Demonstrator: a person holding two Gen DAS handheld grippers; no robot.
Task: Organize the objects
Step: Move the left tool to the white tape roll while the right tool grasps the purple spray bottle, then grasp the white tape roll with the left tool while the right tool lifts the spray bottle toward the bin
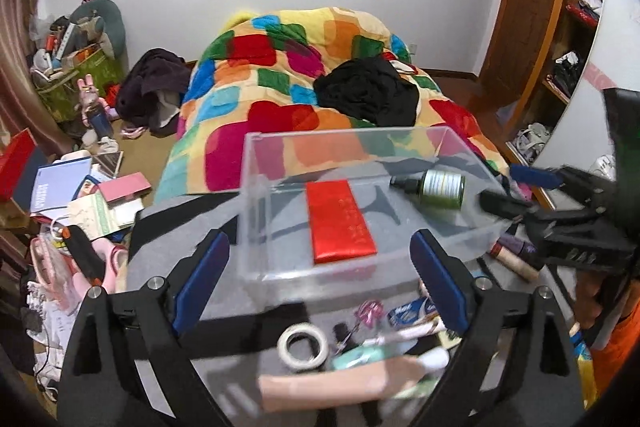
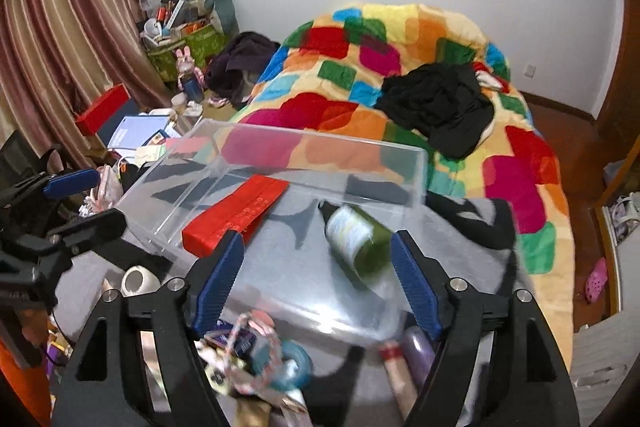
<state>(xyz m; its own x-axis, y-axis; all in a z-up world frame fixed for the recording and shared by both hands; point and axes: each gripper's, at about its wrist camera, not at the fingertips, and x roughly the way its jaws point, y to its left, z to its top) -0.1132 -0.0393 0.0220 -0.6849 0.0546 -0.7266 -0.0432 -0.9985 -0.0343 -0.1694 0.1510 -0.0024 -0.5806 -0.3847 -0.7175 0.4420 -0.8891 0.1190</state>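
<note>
Inside clear bin (image 1: 256, 211), lying on its side: green bottle (image 1: 434, 187) with pale striped label, print too blurred for reading, black cap pointing away from right claw (image 2: 318, 279). Resting beside it, apart: red packet (image 1: 342, 227) bearing faint gold characters, illegible. Spreading wide and gripping nothing: right claw just short of bottle, left claw (image 1: 320, 279) at bin's near wall. Sitting nearer on grey cloth: tape roll (image 1: 303, 345).

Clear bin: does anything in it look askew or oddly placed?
In the clear bin, the green bottle lies on its side rather than upright, and looks blurred as if just dropped in. The red box lies flat, angled to the walls. No spill shows. Both grippers are open and empty.
</note>
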